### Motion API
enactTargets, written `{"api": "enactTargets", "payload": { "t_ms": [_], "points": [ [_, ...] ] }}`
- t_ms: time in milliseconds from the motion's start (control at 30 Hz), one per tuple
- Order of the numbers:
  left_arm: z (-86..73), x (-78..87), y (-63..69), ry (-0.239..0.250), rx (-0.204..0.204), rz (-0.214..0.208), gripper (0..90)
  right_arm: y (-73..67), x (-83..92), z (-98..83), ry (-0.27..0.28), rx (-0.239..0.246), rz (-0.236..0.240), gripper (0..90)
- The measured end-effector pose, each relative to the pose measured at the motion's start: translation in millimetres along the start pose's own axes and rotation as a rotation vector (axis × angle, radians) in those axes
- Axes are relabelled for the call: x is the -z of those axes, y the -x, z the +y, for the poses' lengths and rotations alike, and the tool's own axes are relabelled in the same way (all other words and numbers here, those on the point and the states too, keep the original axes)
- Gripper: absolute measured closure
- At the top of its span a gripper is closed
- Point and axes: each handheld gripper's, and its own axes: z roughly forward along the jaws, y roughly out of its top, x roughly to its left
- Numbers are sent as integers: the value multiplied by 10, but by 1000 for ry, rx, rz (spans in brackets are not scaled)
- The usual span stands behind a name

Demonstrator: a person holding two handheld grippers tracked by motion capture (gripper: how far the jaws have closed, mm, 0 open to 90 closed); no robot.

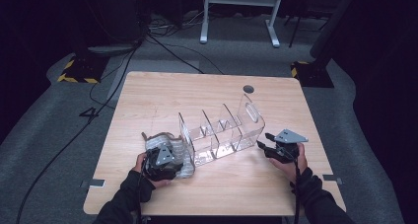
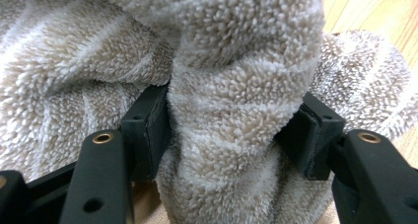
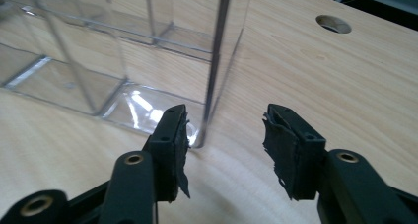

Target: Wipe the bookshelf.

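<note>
wooden table (image 1: 148,95), floor cables (image 1: 162,46)

A fluffy beige fleece cloth (image 2: 236,86) carries faint paler stripes. The clear plastic divided organiser (image 1: 222,130) is colourless. The pale wooden table (image 1: 162,93) shows light grain.

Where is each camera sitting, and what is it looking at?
High view: above the person's side, facing down at the table; forearms and both hands show.
Left gripper view: on the left gripper, facing a fluffy towel between its jaws.
Right gripper view: on the right gripper, facing the clear box.
Shared: towel, box.
</note>
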Motion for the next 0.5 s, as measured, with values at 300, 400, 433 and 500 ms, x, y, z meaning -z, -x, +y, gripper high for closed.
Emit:
{"api": "enactTargets", "payload": {
  "t_ms": [300,400,433,500],
  "points": [
    [34,8,32,-11,-13,18,604,19,-295,40,10,-12,13,656],
    [50,21,56,-7,-24,7,685,-33,-330,48,5,2,20,759],
    [60,31,72,-7,-35,2,703,-65,-339,46,0,10,18,754],
    [77,47,110,-6,-56,-7,723,-107,-341,40,-14,27,-9,765]
  ]
}}
